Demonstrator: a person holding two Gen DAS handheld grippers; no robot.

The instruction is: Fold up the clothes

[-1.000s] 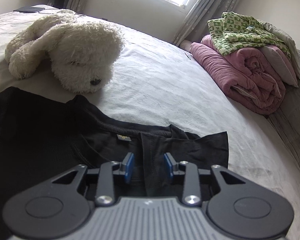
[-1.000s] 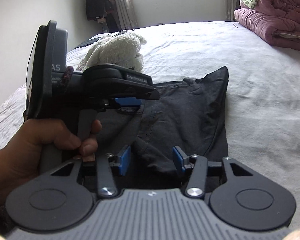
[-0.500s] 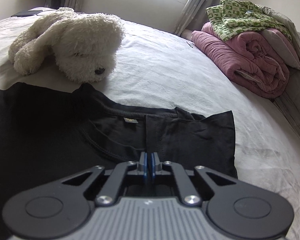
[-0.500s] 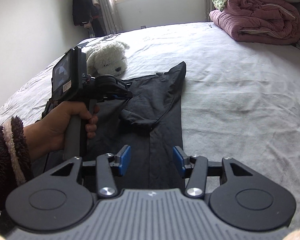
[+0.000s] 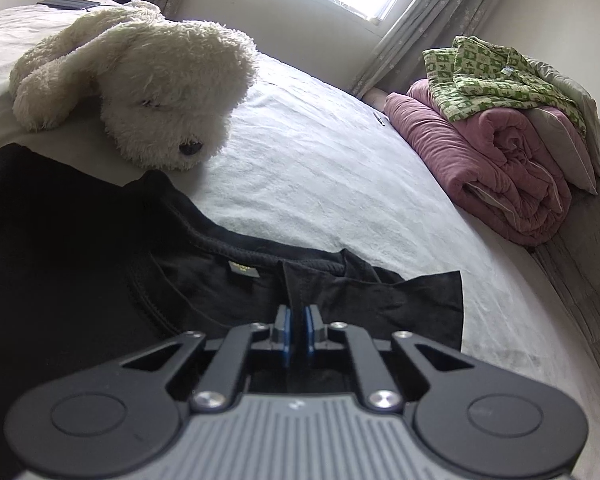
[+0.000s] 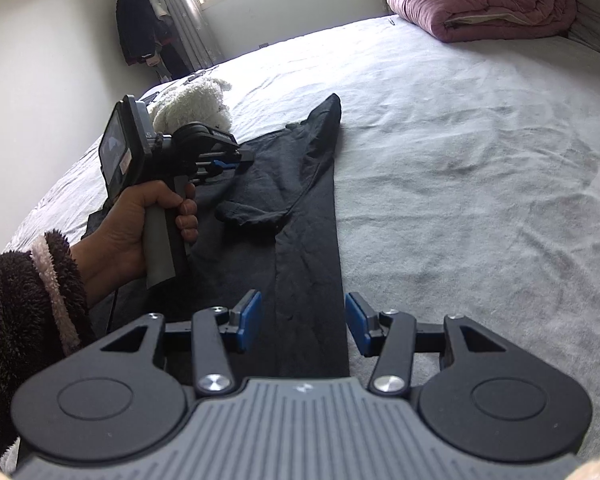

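Two grippers over one black shirt [image 5: 100,240] on the bed [image 5: 320,168], partly folded.
Left wrist view: left gripper [image 5: 297,330] pinched nearly closed near the collar, cloth between the pads not discernible; white plush dog [image 5: 152,92] just beyond. Right wrist view: right gripper [image 6: 303,322] spread wide above the shirt's lower edge, gripping nothing; right sleeve and side already turned inward, further folds apparently left.

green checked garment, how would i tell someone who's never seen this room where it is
Start at the bed and follow it to the far side by the curtained window, where a rolled pink quilt lies. The green checked garment is folded on top of that roll. It is the only green, patterned fabric; the shirt being folded is plain black.
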